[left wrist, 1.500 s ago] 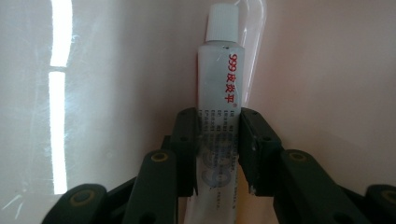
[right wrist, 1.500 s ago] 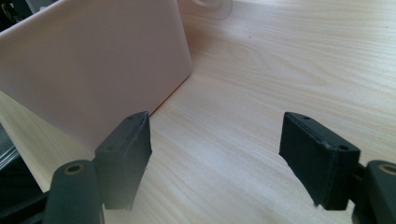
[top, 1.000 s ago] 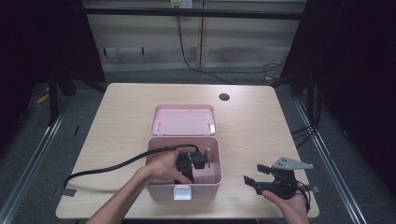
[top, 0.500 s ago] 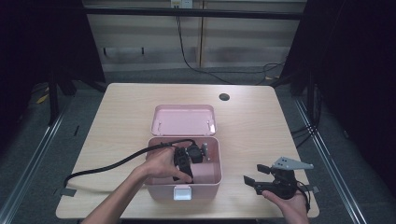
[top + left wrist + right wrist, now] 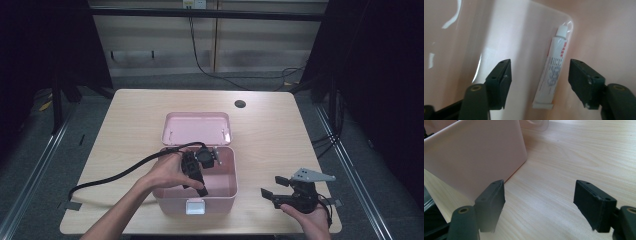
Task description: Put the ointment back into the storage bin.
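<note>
pink box (image 5: 220,192), white tube (image 5: 552,75) inside

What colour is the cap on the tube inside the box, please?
White, on the tube; clearest in the left gripper view.

A box (image 5: 220,192) sits near the front middle of the surface (image 5: 130,125), its lid (image 5: 196,128) lying open behind it. In the box a tube (image 5: 551,77) lies flat on the floor, cap toward a corner. The left tool (image 5: 200,167) hangs over the box, above the tube and apart from it. The right tool (image 5: 272,192) rests on the surface right of the box, near the front edge.
</note>
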Demonstrator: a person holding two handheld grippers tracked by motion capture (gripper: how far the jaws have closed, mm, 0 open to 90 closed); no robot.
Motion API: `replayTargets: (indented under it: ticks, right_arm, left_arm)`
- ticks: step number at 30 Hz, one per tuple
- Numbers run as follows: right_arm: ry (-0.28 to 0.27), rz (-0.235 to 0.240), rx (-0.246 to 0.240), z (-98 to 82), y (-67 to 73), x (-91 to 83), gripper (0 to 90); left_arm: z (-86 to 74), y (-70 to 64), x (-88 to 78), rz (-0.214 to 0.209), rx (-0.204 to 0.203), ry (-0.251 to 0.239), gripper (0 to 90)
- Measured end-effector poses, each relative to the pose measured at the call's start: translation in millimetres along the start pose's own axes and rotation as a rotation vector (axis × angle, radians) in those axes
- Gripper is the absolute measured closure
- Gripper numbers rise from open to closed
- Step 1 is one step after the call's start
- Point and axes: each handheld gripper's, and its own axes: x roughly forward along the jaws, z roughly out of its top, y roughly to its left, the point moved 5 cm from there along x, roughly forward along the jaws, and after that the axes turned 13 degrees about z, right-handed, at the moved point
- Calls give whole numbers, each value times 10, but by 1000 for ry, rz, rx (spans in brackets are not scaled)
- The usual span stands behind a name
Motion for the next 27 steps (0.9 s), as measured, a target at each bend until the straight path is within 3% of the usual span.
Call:
replayTargets:
  ticks: [6,8,11,19,24,25,27]
  right_arm:
    - [2,-1,0,-1,1,3,249]
    - [1,0,0,0,3,1,249]
    - [1,0,0,0,2,0,249]
    - [3,-1,-2,0,6,2,249]
    - [2,-4,0,-2,0,0,249]
    - [3,-3,0,-2,1,1,249]
    - [3,-3,-2,-1,5,2,249]
  left_arm:
    - [-13,-8,-142,6,3,-48,330]
    - [-20,17,-181,25,-30,-48,319]
    - [-25,11,-238,14,-39,-78,286]
    - [-58,41,-413,24,-26,-123,233]
    - [-97,29,-527,3,3,-158,216]
    - [-100,17,-549,-3,-8,-172,213]
    - [-119,32,-592,19,11,-176,211]
